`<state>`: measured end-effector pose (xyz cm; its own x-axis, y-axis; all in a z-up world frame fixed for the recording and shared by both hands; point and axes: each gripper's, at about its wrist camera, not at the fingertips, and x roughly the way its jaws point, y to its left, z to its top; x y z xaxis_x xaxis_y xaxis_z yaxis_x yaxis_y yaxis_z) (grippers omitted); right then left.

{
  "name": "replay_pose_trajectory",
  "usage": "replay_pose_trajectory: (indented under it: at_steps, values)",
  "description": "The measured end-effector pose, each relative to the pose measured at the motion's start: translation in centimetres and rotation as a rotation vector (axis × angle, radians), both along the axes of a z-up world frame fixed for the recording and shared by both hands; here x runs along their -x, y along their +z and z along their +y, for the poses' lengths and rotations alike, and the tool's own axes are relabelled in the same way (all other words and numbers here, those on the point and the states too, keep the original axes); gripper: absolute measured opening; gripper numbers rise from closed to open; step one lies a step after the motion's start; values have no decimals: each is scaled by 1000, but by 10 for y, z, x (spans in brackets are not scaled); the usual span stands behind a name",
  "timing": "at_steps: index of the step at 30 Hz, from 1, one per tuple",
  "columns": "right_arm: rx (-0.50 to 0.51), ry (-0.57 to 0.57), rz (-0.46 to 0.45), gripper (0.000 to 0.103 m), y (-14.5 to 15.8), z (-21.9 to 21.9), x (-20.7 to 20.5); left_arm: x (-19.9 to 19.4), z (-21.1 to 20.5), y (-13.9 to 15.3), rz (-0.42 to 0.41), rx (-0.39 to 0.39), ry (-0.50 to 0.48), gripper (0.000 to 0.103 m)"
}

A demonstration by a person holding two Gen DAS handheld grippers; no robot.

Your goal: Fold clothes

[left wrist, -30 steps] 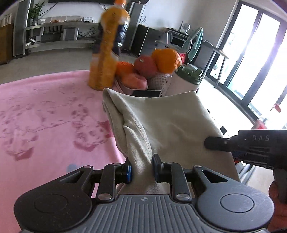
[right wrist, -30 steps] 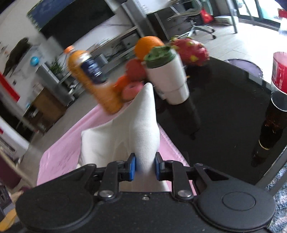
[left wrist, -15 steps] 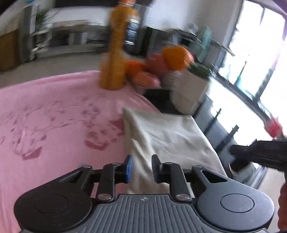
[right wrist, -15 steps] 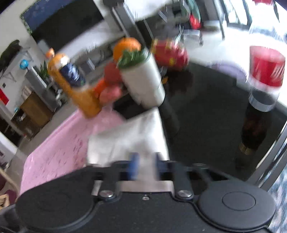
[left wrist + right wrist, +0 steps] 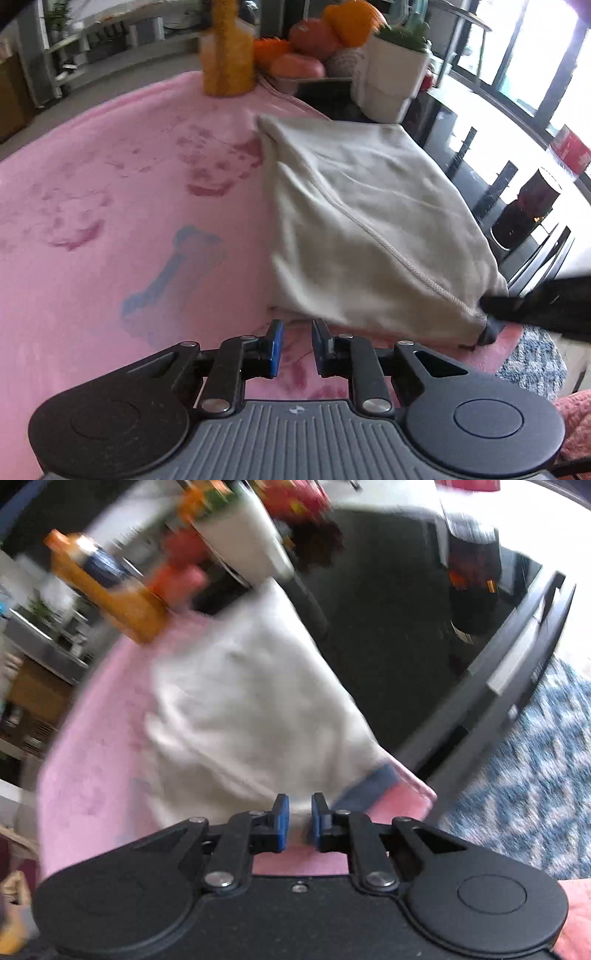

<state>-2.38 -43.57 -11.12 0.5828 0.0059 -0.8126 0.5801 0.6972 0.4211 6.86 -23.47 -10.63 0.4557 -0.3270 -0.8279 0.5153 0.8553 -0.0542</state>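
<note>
A folded beige garment (image 5: 365,221) lies on the pink blanket (image 5: 110,206) near its right edge; it also shows in the right wrist view (image 5: 251,709). My left gripper (image 5: 297,345) is slightly open and empty, just short of the garment's near edge. My right gripper (image 5: 300,821) has its jaws a narrow gap apart at the garment's near edge; the view is blurred and I cannot tell whether cloth is between them. The right gripper shows in the left wrist view (image 5: 517,306) at the garment's near right corner.
An orange juice bottle (image 5: 227,48), a pile of fruit (image 5: 321,40) and a white cup (image 5: 395,81) stand beyond the garment. A dark cola bottle (image 5: 532,206) stands on the black glass table (image 5: 388,635) to the right. A blue patterned rug (image 5: 535,775) lies below.
Both grippers lowered the garment from held up in the air onto the blanket. My left gripper let go and pulled back. The right gripper moved back to the near edge.
</note>
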Motion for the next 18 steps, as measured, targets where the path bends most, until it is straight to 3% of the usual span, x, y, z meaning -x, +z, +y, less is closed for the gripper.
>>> replay_pose_trajectory:
  at_steps: [1,2,8,15,18]
  values:
    - [15,9,-25,20,15,3,2,5,5,11,-23,4,13,26]
    - [33,27,-43,28,31,8,4,10,9,25,-43,10,21,40]
    - [36,148,-108,56,108,34,18,43,32,95,-106,61,32,68]
    - [164,185,-75,86,158,67,63,80,52,127,-119,118,-9,79]
    - [209,184,-34,92,166,78,77,91,58,131,-115,129,-17,84]
